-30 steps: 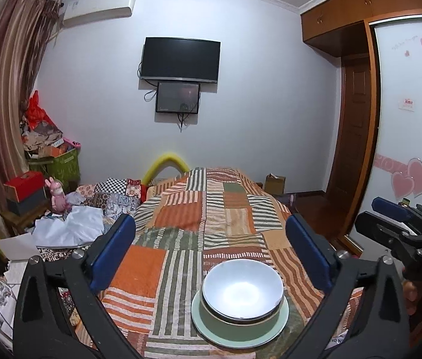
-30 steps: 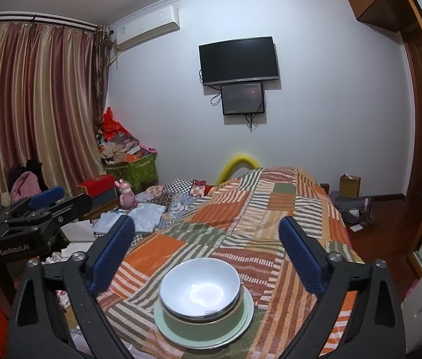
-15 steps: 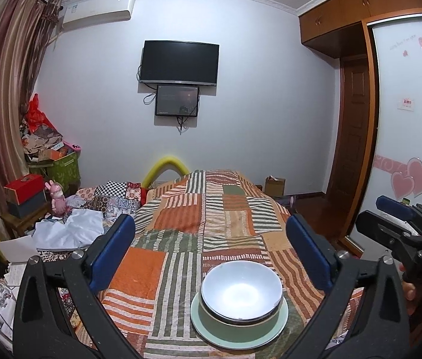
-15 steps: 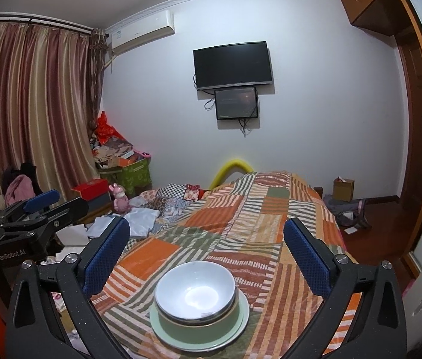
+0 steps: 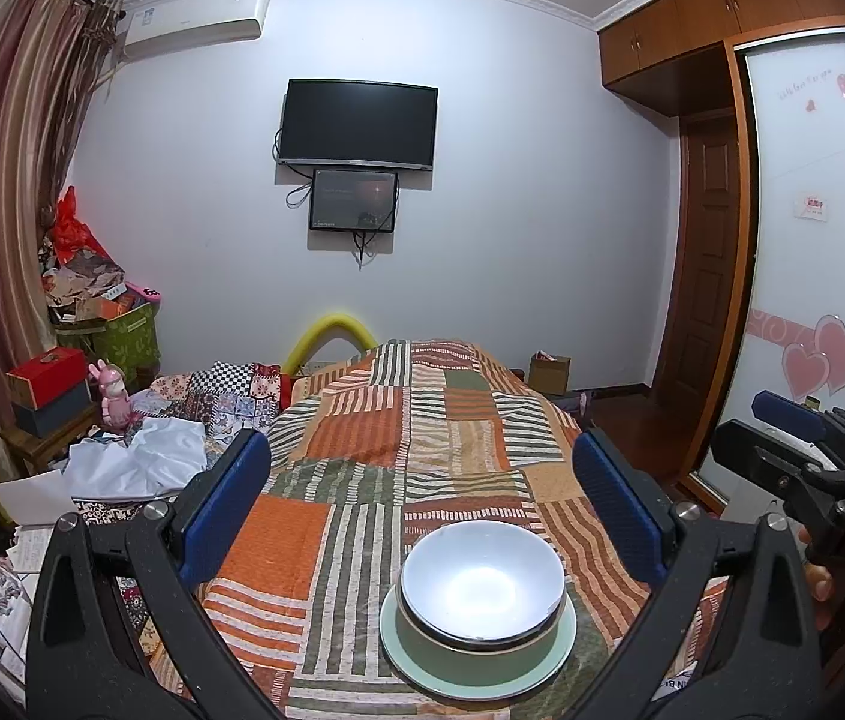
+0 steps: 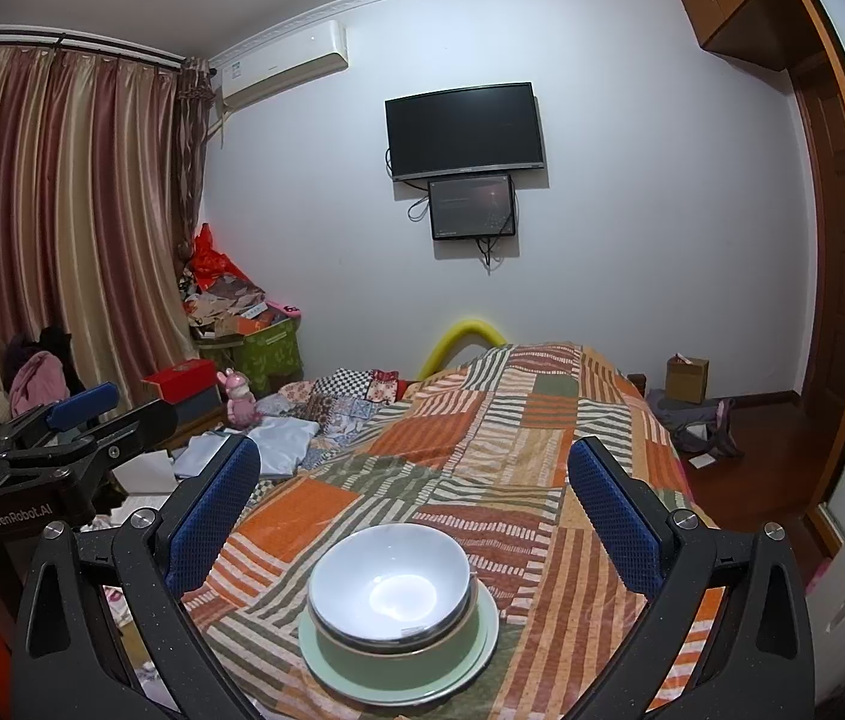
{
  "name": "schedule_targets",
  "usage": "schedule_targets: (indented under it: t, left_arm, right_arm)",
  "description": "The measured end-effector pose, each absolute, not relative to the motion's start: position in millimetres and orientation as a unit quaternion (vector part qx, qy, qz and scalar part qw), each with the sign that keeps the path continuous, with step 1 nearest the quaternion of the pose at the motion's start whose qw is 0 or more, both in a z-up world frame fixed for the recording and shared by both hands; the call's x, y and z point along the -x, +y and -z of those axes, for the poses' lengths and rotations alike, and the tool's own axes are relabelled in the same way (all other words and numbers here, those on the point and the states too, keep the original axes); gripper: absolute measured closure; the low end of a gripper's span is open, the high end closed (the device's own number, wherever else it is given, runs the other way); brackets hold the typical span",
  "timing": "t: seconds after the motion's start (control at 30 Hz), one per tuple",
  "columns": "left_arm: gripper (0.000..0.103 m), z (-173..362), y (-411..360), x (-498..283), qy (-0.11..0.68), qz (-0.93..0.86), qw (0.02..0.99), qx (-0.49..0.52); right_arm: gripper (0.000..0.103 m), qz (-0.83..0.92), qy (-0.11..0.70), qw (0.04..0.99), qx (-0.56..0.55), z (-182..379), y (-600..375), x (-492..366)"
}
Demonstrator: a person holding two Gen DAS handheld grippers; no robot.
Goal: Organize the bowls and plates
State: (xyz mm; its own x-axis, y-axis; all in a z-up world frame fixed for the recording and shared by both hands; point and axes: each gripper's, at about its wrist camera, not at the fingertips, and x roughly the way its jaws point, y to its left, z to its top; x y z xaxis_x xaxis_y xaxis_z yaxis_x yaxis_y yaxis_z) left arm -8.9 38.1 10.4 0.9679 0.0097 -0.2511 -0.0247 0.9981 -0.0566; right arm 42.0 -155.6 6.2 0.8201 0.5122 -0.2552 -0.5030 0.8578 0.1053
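The left gripper [image 5: 422, 504] hangs above the near end of the bed, its blue-padded fingers [image 5: 224, 504] spread wide with nothing between them. The right gripper [image 6: 413, 507] is held just beside it at about the same height, jaws equally wide and likewise empty; its blue pads [image 6: 614, 516] frame the same patch of quilt. Each gripper shows at the edge of the other's view: the right gripper at the far right of the left wrist view, with part of a hand [image 5: 818, 576] behind it, and the left gripper at the far left of the right wrist view.

Below and between the jaws, touching neither, a white bowl [image 5: 482, 579] sits nested in a green bowl [image 5: 470, 657], and that stands on a pale green plate [image 5: 542, 675]. The stack rests upright on the patchwork quilt [image 5: 362, 438] near the bed's close edge.

Past the quilt, folded clothes [image 5: 134, 468] lie to the left, a pink rabbit toy [image 5: 113, 393] stands by a red box [image 5: 47, 369], and a TV [image 5: 359, 123] hangs on the far wall.
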Motion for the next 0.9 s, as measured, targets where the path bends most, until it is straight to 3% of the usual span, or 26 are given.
schedule_targets:
  t: [0.9]
  left_arm:
    - [0.001, -8.2, 38.0, 7.7, 0.135, 0.005, 0.99, 0.031]
  right_arm:
    - [0.0, -0.261, 0.141, 0.955, -0.018, -4.9, -159.7, -45.6]
